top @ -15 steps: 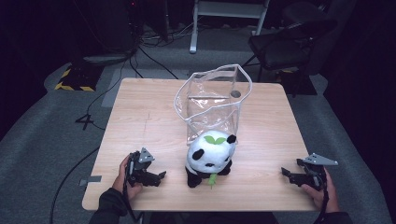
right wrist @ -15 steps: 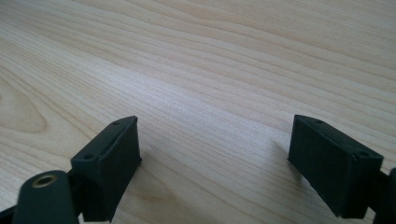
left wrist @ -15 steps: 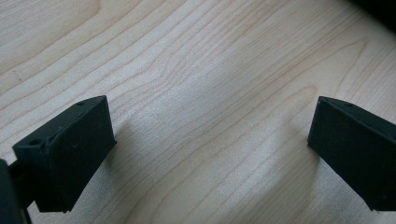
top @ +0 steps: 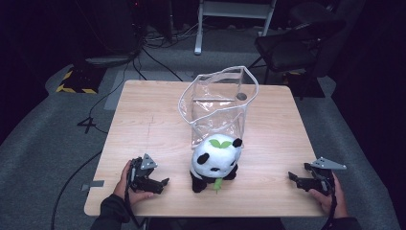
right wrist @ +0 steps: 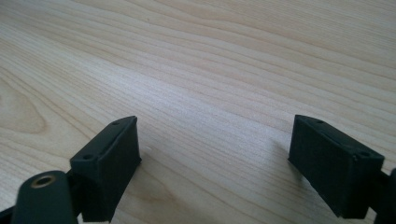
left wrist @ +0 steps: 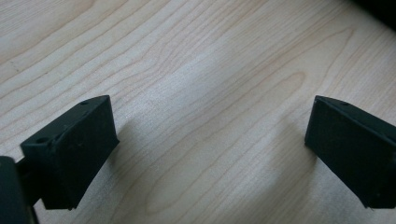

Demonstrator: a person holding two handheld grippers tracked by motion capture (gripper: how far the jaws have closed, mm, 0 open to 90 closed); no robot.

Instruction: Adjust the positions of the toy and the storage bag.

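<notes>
**Soft panda waits in front of the clear bag, both tools spread and empty**

We see a panda plush (top: 214,163) sitting upright near the front edge of the table (top: 143,120), between our two hands. Just behind it stands a clear plastic bag (top: 218,108) with a white rim, its mouth open upward; the toy's head looks to touch the lower wall of the bag, but from the high view we cannot be sure.

The left gripper (top: 155,183) rests low by the table at the toy's left side, near it but apart. Its jaws are spread wide with only bare wood between them, as the left gripper view shows. The right gripper (top: 298,181) is well apart, near the right front corner, and its jaws are also spread with nothing between them.

We judge the panda to be light and soft, so it will squash under the jaws and not slip much. A good place to take hold is the round head or the body from both sides; the small green leaf on top is too thin. The bag looks thin and floppy and may fold or tip when pushed, so one tool should hold its rim.

The table is pale wood with smooth grain. Around it is grey carpet, with cables, a dark chair and a dim room.
</notes>
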